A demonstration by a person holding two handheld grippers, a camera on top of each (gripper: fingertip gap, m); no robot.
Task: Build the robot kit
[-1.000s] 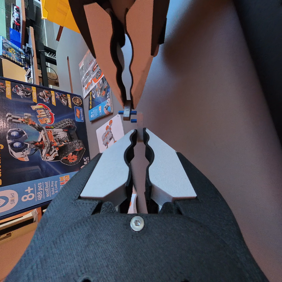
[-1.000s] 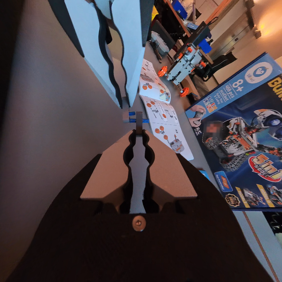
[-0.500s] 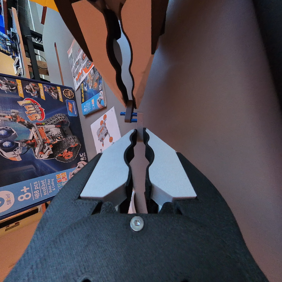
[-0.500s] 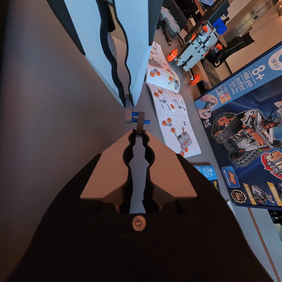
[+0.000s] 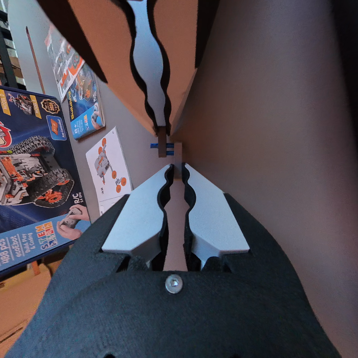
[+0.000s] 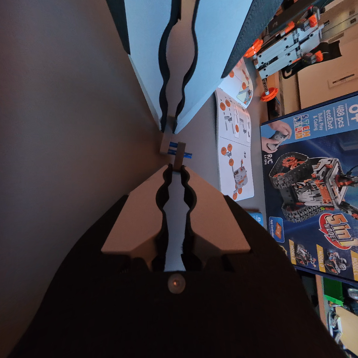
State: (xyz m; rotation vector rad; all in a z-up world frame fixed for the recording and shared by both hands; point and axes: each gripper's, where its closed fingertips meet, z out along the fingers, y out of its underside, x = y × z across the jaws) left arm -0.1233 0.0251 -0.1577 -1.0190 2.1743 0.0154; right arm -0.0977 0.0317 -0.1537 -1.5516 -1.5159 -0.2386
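Facing each other tip to tip above a grey table, two hand-held grippers each pinch one small building-toy beam. Largest in the surroundings is a blue toy-kit box, lying to the right of the right gripper's jaws and to the left of the left gripper's; beside it lies an open instruction booklet, and beyond that a partly built grey-and-orange model. The left gripper has its jaws drawn together on a light grey beam, which stands out past the fingertips. The right gripper is likewise clamped on a darker grey beam, held by its lower end between the pads. Smallest are two blue pins, which run crosswise between the two beams; whether they are fully seated in both cannot be told. Judged from its look, each beam is light, stiff moulded plastic with smooth, somewhat slippery faces, so a grip on the flat sides near one end, leaving the pin holes free, seems soundest. The pins look thin and likely to bend or bind if the beams meet askew.
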